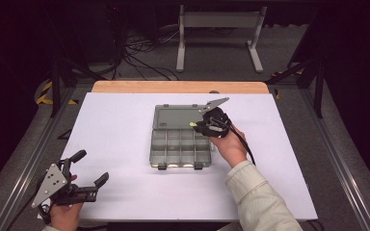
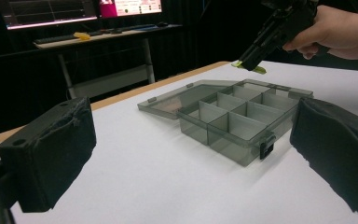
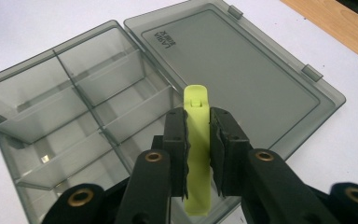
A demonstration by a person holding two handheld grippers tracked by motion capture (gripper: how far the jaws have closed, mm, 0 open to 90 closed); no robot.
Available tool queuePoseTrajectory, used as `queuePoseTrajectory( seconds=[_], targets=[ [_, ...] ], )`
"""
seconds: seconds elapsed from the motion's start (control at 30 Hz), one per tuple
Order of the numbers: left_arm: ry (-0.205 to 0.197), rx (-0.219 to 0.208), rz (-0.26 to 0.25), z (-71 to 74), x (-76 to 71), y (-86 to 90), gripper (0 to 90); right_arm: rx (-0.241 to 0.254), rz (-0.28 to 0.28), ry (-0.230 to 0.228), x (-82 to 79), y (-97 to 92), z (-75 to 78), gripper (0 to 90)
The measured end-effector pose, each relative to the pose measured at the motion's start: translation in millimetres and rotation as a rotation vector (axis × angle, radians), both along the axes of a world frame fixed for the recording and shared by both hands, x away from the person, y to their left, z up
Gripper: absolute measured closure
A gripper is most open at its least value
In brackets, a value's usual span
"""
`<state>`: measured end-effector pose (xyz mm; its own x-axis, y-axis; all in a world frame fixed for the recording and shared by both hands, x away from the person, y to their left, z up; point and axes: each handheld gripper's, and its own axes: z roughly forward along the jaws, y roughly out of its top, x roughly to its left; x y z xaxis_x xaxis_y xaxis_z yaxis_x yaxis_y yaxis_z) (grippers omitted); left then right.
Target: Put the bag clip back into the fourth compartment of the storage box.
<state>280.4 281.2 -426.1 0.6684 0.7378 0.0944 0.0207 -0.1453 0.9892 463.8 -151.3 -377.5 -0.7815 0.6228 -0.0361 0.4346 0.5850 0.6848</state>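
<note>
Clip: yellow-green plastic clip (image 3: 197, 144) pinched between my right gripper's (image 3: 197, 140) pads, above the box's hinge line.
Surroundings: white table (image 1: 115, 125); nothing I see blocks the box.
Right jaws: clenched on the clip, its rounded tip past the pads.
Left gripper (image 1: 92, 169): jaws spread wide, nothing between, near table's front-left corner.
Box: grey compartment box (image 1: 180, 147), lid (image 1: 176, 117) lying flat open; compartments I see look bare.
</note>
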Motion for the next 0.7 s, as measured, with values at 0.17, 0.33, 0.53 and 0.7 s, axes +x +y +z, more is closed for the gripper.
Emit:
queuePoseTrajectory(
  seconds=[0.17,0.33,0.53,0.7],
  targets=[
    [-0.001,0.000,0.000,0.0,0.1,0.2,0.9,0.007,-0.016,0.010,1.6,-2.4,-3.4,77.7],
    [-0.002,0.000,0.001,0.2,0.0,0.6,0.9,0.016,-0.022,0.017,0.1,-5.2,-9.1,77.7],
    [0.001,0.001,0.000,0.1,0.0,0.0,0.9,0.026,-0.023,0.035,-1.1,-9.7,-16.9,77.7],
    [0.001,0.001,0.000,0.0,0.1,0.0,0.9,0.027,-0.024,0.049,-1.3,-8.9,-22.0,77.7]
  ],
)
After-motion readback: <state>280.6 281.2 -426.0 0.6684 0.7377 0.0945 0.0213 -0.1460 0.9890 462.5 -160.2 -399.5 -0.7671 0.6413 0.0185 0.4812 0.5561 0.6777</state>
